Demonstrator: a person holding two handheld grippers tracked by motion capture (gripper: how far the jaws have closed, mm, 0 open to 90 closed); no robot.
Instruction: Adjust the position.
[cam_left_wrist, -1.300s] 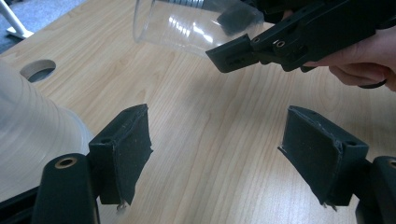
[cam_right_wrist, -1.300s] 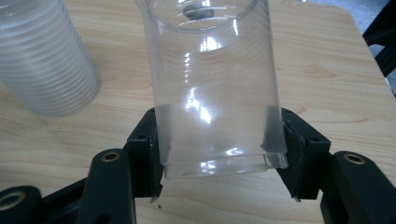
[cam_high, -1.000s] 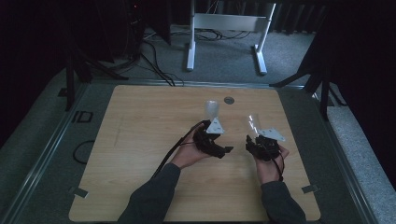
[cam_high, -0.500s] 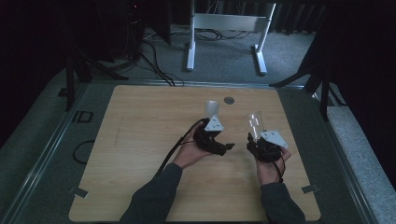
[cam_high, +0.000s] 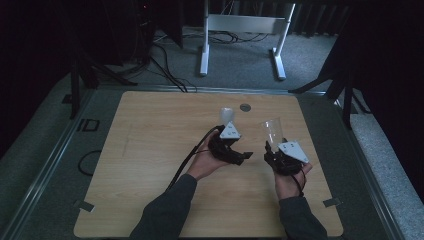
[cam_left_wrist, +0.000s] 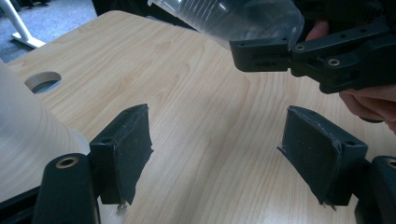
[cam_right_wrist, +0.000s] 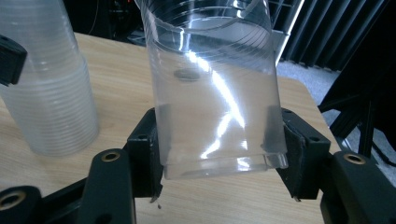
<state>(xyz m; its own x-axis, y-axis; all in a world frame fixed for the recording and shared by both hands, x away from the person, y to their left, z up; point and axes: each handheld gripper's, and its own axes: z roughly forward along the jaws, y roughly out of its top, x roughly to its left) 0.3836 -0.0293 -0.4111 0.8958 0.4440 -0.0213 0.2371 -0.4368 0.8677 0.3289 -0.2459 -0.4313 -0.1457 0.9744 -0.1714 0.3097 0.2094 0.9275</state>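
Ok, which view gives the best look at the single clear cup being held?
The right gripper view: the clear cup stands close up, clamped near its base by the right gripper. The high view shows it small and dim; the left gripper view catches part of it at the top.

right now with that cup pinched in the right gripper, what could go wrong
The right gripper pinches the thin clear cup low, near its base, and the cup leans; it might buckle or slip out. The stack of cups stands close beside the open left gripper, so a sideways swing could topple it.
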